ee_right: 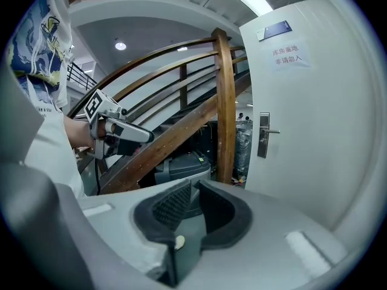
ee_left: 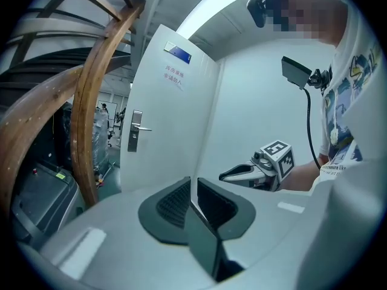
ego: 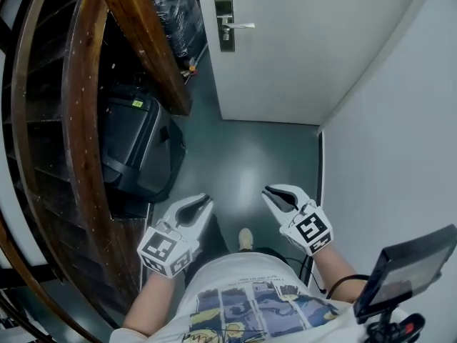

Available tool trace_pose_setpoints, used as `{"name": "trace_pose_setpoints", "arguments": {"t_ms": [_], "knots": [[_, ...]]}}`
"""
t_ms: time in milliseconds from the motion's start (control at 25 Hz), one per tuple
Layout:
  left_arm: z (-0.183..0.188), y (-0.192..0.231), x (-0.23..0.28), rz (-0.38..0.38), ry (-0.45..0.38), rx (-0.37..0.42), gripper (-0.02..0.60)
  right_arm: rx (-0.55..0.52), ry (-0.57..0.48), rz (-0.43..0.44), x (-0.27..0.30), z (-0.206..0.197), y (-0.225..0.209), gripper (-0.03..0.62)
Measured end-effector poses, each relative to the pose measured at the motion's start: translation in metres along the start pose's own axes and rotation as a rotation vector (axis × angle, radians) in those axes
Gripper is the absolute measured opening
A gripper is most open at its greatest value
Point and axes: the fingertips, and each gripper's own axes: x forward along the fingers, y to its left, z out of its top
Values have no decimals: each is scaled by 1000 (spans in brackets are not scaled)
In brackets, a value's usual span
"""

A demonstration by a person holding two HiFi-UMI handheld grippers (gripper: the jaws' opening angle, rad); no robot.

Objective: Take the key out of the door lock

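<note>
The white door [ego: 307,48] stands ahead with its metal lock plate [ego: 225,23] and lever handle [ego: 241,26]; a key is too small to make out. The lock plate also shows in the left gripper view [ee_left: 135,132] and the right gripper view [ee_right: 263,135]. My left gripper [ego: 206,200] and right gripper [ego: 267,190] are held low, side by side, well short of the door. In its own view each gripper, left [ee_left: 191,181] and right [ee_right: 193,185], has its jaws nearly together with nothing between them.
A curved wooden stair rail [ego: 78,120] and a black case [ego: 136,148] crowd the left. A white wall [ego: 400,120] closes the right side. Dark green floor [ego: 243,156] runs as a narrow passage to the door. A small screen on a mount [ego: 407,270] sits at my right.
</note>
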Motion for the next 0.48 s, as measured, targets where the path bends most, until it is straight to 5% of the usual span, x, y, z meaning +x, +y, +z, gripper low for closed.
{"name": "trace_pose_setpoints", "arguments": {"t_ms": [480], "knots": [[61, 144, 73, -112, -28, 21, 57, 26, 57, -133, 111, 55, -86, 43]]}}
